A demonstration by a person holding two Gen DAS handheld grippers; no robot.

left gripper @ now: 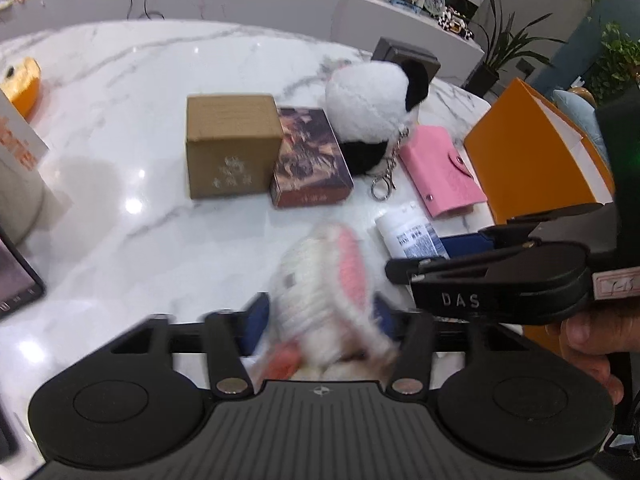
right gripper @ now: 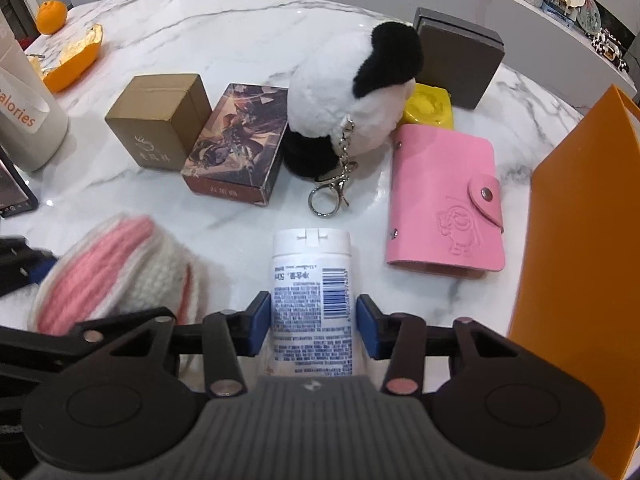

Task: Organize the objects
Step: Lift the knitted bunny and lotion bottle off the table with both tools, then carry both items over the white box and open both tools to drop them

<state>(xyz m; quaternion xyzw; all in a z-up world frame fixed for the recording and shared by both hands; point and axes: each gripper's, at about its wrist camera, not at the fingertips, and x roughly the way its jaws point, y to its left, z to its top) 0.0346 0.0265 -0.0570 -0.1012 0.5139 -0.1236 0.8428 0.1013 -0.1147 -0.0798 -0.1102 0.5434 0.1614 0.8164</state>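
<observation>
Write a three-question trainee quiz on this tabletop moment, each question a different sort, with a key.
1. True or false: the pink card holder lies between the white tube and the orange bag.
2. Multiple choice: what sits between the left tool's fingers? A) the keyring B) the knitted pink-and-white toy C) the brown carton
3. Fill in: the printed box lies between the brown carton and the ____.

Key
1. True.
2. B.
3. Plush panda.
</observation>
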